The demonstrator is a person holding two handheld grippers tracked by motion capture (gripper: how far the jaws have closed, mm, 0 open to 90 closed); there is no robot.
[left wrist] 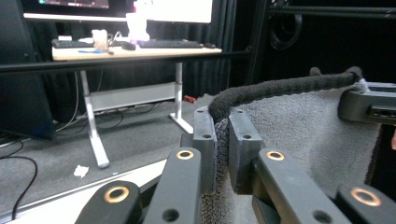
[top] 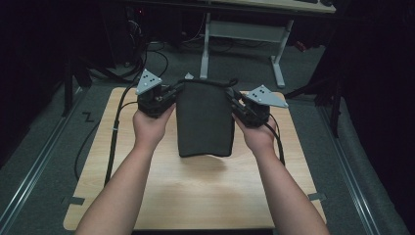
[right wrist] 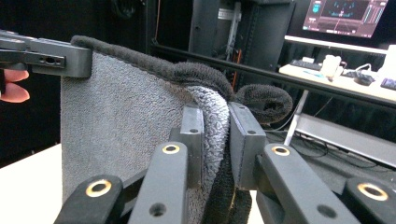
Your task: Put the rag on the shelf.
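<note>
We have a dark grey towel held up over the middle of the wooden table, hanging as a folded panel with its long axis vertical. Its bottom edge is at or just above the tabletop; we cannot tell if it touches.

Left gripper is clamped on the top left corner of the towel. In the left gripper view the 2 jaws pinch the rolled hem of the towel, which runs on to the right gripper at the far corner. Right gripper is clamped on the top right corner. In the right gripper view its jaws are shut on a bunched fold of terry, with the left gripper holding the other end.

Key relation: the top edge spans left to right between both grippers, roughly level, the right corner sitting slightly nearer us. The towel lies between the 2 hands, so neither is nearer to it. Our read is that any next move, whether lowering, folding or spreading, turns on keeping both corners level and moving them together.

Writing: none readable on the towel or grippers. A monitor behind shows graphics too small to read.
</note>
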